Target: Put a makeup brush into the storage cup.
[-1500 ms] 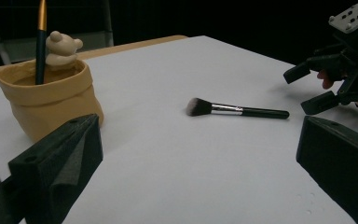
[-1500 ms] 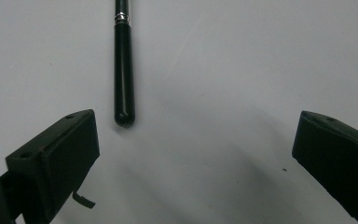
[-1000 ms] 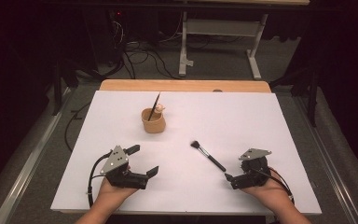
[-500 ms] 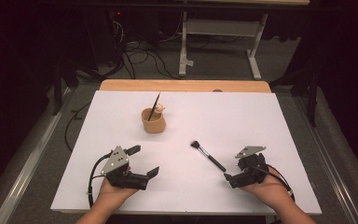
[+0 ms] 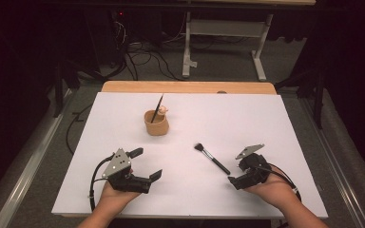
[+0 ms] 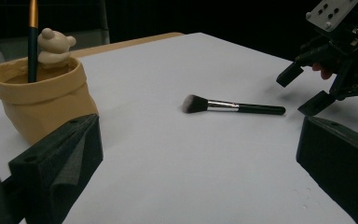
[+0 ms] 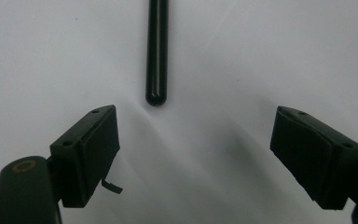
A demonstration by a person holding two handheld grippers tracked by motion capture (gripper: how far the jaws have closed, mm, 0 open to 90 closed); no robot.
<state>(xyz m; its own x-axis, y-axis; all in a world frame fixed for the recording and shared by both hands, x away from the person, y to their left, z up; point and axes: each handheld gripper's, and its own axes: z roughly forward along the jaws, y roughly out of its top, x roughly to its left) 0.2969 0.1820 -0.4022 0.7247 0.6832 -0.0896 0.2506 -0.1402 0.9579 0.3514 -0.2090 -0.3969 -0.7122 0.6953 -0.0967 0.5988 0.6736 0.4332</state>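
Note:
A black-handled makeup brush [image 5: 211,159] [image 6: 233,107] lies flat on the white table [image 5: 266,123], bristles pointing to the far left. My right gripper [image 5: 235,175] [image 7: 196,140] sits just behind the handle's end [image 7: 156,51]. It is open, its jaws have just been closing a little, and nothing is between them. My left gripper [image 5: 147,163] [image 6: 200,140] rests open at the near left, holding nothing. A tan pot [image 5: 156,122] [image 6: 42,98] stands farther back with a thin brush and a small bear figure in it.
The white sheet covers a wooden tabletop whose far edge [image 5: 185,87] shows. Beyond it are a dark floor, cables and a metal table frame [image 5: 223,38]. The right gripper [image 6: 303,88] also appears at the right of the left gripper view.
The right gripper has tipped slightly toward the brush handle and its jaws look a little narrower. The left gripper, brush and pot have stayed put.

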